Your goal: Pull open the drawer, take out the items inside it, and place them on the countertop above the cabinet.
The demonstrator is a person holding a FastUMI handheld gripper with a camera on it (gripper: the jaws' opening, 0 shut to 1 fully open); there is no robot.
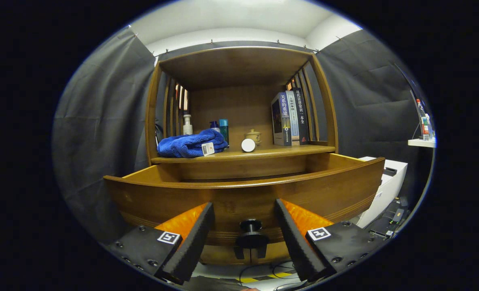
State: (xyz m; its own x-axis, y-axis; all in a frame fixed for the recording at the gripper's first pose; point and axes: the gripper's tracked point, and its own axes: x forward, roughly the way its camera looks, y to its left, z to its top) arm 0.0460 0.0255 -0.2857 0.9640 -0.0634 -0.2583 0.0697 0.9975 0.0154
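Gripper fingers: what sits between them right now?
The drawer's black knob sits between the open gripper's fingers, neither touching it, in the gripper view.

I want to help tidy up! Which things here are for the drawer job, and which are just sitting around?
For the job:
drawer, pulled open
its black knob, between the open gripper fingers, untouched
countertop

Just sitting around:
blue towel
books
bottles
white round lid
small jar

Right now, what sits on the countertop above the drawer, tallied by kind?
Books: 3
Bottles: 3
Blue towel: 1
Small lidded jar: 1
White round cap: 1
Total: 9
The gripper is open, its fingers either side of the drawer knob.
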